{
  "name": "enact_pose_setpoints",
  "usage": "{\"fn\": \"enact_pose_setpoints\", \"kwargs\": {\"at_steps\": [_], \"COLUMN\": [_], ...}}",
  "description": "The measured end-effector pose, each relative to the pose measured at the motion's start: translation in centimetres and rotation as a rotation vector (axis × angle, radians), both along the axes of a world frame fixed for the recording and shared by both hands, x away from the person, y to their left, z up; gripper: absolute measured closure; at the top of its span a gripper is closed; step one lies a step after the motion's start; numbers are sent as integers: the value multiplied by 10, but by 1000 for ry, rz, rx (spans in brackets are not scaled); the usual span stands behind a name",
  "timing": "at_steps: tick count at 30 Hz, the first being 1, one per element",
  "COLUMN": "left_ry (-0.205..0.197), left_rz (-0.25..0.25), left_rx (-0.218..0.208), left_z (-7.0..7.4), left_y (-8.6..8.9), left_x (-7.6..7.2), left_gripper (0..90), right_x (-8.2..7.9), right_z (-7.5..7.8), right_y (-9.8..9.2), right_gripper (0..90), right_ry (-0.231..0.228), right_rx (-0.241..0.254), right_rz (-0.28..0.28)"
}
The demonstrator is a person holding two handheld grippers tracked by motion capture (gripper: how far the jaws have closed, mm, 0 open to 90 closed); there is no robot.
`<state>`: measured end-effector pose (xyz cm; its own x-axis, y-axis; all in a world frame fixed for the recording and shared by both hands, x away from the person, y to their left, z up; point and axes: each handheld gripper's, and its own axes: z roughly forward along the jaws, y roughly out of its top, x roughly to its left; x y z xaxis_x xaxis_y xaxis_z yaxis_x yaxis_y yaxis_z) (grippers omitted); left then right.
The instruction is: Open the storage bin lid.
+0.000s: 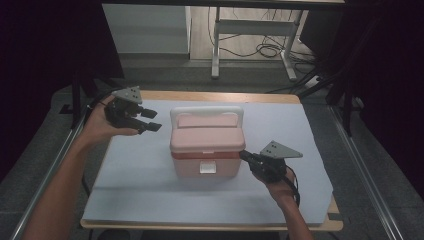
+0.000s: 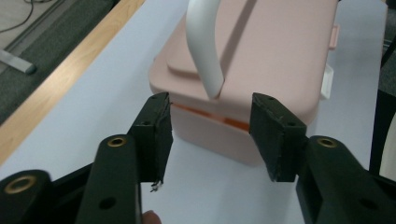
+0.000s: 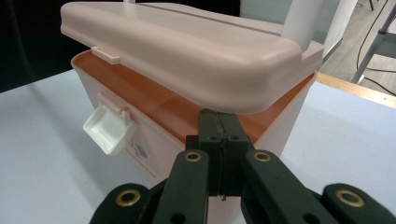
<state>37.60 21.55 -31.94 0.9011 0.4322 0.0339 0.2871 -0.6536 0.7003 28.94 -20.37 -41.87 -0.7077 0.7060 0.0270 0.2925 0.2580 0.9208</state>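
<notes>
Forearms reach in from the near edge: left gripper (image 1: 148, 120) level, jaws apart and empty, beside the pink box (image 1: 207, 145) mid-counter (image 1: 125, 170); right gripper (image 1: 245, 155) closed, tips under the box's lifted lid (image 3: 187, 46).

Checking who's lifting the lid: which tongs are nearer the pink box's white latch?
Right. The right tongs, shut, sit at the pink box's near right corner, beside the white latch; the left tongs, open, hover off its far left side.
</notes>
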Motion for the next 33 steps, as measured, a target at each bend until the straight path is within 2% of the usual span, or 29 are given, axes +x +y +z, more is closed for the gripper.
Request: {"fn": "enact_pose_setpoints", "kwargs": {"at_steps": [7, 10, 11, 15, 16, 18, 19, 21, 22, 23, 24, 25, 27, 32, 33], "left_ry": [35, 43, 42, 50, 40, 31, 26, 33, 40, 40, 50, 53, 64, 65, 69], "left_rz": [42, 58, 52, 56, 53, 61, 54, 52, 60, 46, 55, 51, 58, 56, 61], "left_rx": [-19, -23, -13, -19, -7, -21, -10, -8, -22, 1, -20, -10, -17, -21, -32], "left_z": [-20, -28, -30, -40, -42, -45, -47, -51, -54, -55, -58, -60, -64, -69, -70], "left_y": [13, 13, 13, 12, 13, 13, 14, 13, 12, 12, 10, 10, 8, 9, 8], "left_x": [-6, -8, -9, -13, -13, -15, -15, -16, -17, -17, -19, -19, -21, -23, -24], "left_gripper": [534, 567, 583, 657, 687, 749, 771, 807, 819, 830, 840, 850, 869, 898, 898], "right_x": [0, 0, 0, 1, 1, 1, 1, 1, 1, 1, 1, 1, 1, 1, 1], "right_z": [1, 1, 2, 2, 2, 2, 2, 3, 4, 4, 4, 4, 4, 4, 4], "right_y": [2, 2, 2, 1, 1, 1, 2, 2, 2, 2, 2, 2, 2, 1, 1], "right_gripper": [900, 900, 900, 900, 900, 900, 900, 900, 900, 900, 900, 900, 900, 900, 900], "right_ry": [-3, -4, -2, -1, -1, -4, -4, -4, -4, -6, -6, -6, -5, -5, -5], "right_rx": [-2, -4, -3, -2, -1, -3, -3, -4, -5, -6, -5, -4, -3, -3, -3], "right_rz": [0, 0, 0, 1, 1, 1, 0, 0, 1, 1, 1, 1, 1, 1, 1]}}
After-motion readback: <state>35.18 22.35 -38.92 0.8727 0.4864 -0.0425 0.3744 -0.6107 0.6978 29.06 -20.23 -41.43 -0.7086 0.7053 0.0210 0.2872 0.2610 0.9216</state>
